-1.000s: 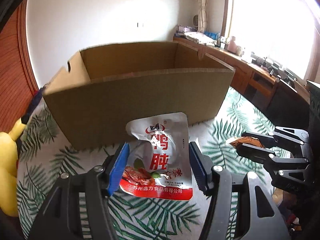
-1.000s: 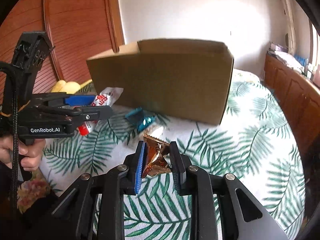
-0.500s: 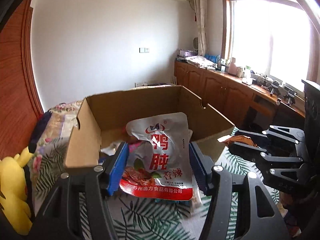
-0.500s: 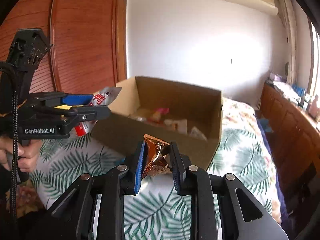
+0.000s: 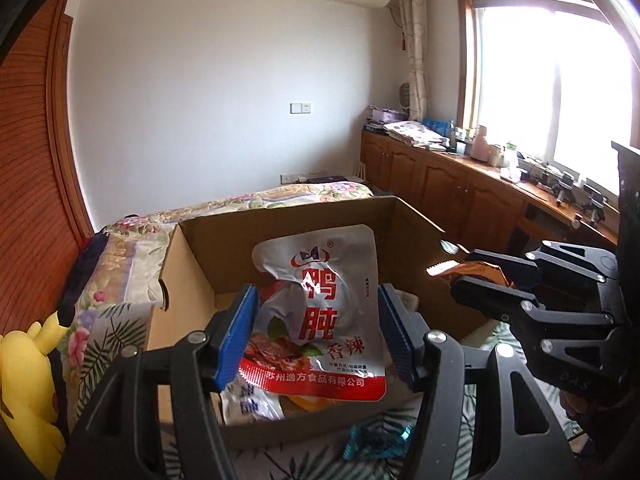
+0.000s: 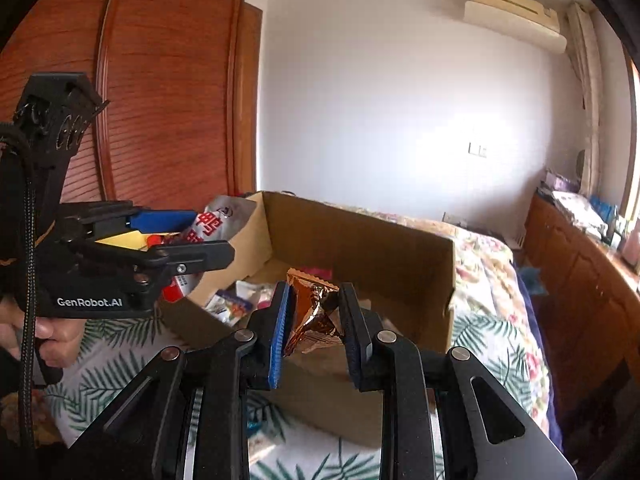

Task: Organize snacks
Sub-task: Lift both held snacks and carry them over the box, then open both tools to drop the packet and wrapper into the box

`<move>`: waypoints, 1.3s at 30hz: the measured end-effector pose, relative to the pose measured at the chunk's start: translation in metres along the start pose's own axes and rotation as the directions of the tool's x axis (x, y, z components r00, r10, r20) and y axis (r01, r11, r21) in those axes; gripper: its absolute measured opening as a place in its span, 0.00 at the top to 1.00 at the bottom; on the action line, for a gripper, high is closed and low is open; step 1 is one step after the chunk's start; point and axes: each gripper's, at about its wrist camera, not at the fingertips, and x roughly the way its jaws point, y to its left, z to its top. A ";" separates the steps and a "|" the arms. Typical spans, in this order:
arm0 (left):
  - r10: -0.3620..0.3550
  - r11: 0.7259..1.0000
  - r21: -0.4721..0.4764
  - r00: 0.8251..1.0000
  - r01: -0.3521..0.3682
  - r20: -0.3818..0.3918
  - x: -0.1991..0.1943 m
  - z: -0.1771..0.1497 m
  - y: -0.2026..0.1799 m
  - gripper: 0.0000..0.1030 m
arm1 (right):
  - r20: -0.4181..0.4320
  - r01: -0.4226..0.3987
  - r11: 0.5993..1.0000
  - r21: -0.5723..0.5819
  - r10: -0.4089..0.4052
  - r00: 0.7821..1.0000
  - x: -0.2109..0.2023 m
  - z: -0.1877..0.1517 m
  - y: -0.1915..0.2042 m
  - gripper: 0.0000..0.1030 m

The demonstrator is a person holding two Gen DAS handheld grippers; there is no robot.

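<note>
Carrying two snacks over the open cardboard box point(image 5: 192, 268). Left tool point(image 5: 316, 332) is clamped on the silver pouch point(image 5: 320, 312); right tool point(image 6: 314, 316) is clamped on the copper wrapper point(image 6: 314, 308). Both hang above the box's near wall. Judgement: push each past the rim, lower, then release one at a time so neither snags cardboard. A teal packet point(image 5: 376, 440) lies on the bed outside the box.

Left gripper point(image 5: 318, 334), black linkage frame with blue ribbed pads, angled slightly downward, jaws clamped on the side edges of a silver-and-red foil pouch point(image 5: 320, 316). Right gripper point(image 6: 314, 322), same build, jaws set narrow, pinching a crumpled copper-brown foil wrapper point(image 6: 314, 312). Bare hand point(image 6: 44, 334) wrapped around left handle.
</note>
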 end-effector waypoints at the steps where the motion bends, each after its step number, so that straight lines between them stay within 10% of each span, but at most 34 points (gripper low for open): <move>1: 0.002 1.000 -0.012 1.000 -0.003 -0.003 0.005 0.001 0.004 0.42 | -0.004 0.004 1.000 -0.012 -0.005 1.000 0.005 0.002 0.000 0.78; 27: 0.041 0.998 -0.046 0.993 -0.046 -0.107 0.064 -0.010 0.021 0.39 | -0.068 -0.033 0.999 0.043 0.036 0.997 0.059 -0.004 -0.012 0.75; 39: 0.043 0.998 -0.050 0.995 -0.048 -0.089 0.063 -0.014 0.018 0.32 | -0.064 -0.032 0.998 0.052 0.035 0.997 0.057 -0.008 -0.010 0.54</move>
